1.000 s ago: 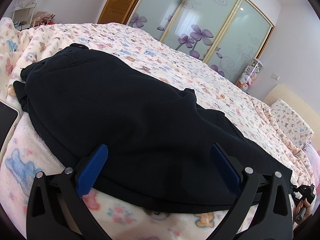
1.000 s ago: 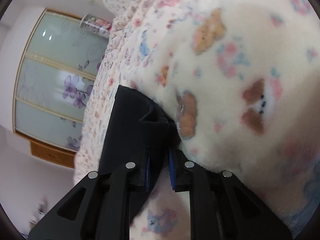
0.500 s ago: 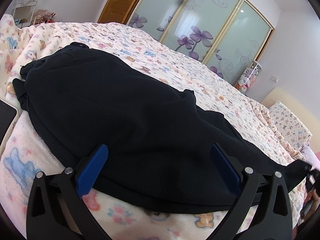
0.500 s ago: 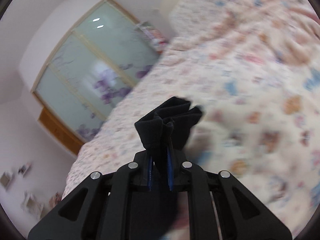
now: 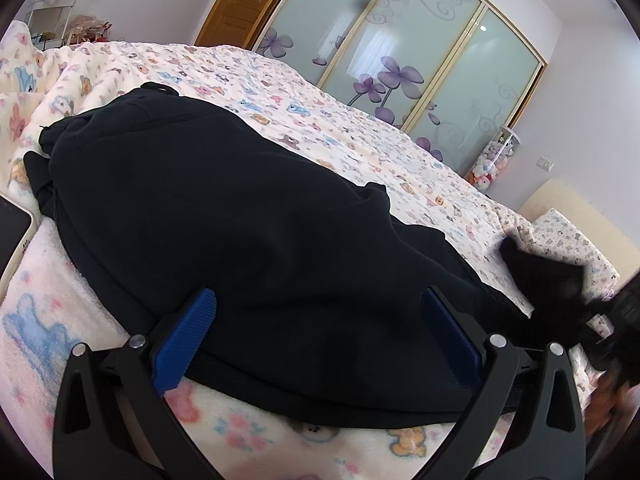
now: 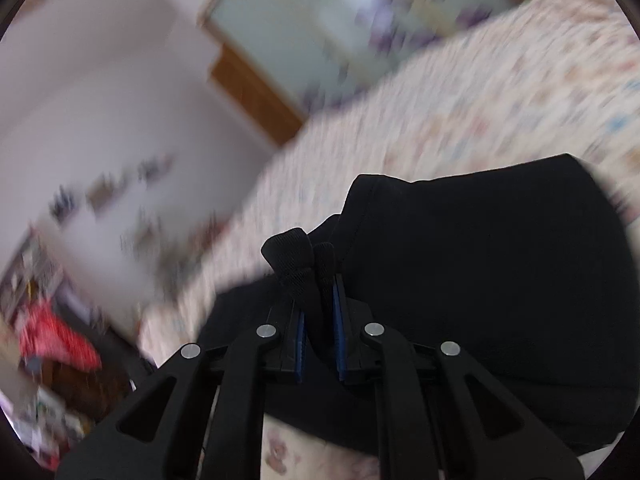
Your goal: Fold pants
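Note:
Black pants [image 5: 240,220] lie along the bed, waist at the far left, legs running right. My left gripper [image 5: 320,320] is open, its blue pads on either side of the pants' near edge, resting over the fabric. My right gripper [image 6: 318,320] is shut on the black leg cuff [image 6: 296,264] and holds it lifted above the rest of the pants [image 6: 480,280]. The lifted leg end [image 5: 548,280] shows at the right of the left wrist view, blurred.
The bed has a fleece blanket [image 5: 360,120] with a bear print. A phone [image 5: 12,236] lies at the bed's left edge. Sliding wardrobe doors [image 5: 400,40] and a wooden door [image 5: 236,8] stand behind. A pillow [image 5: 568,236] lies at the far right.
My right gripper has lifted the leg cuff off the bed and swung it up and toward the waist end; its view is blurred. The left gripper has stayed in place.

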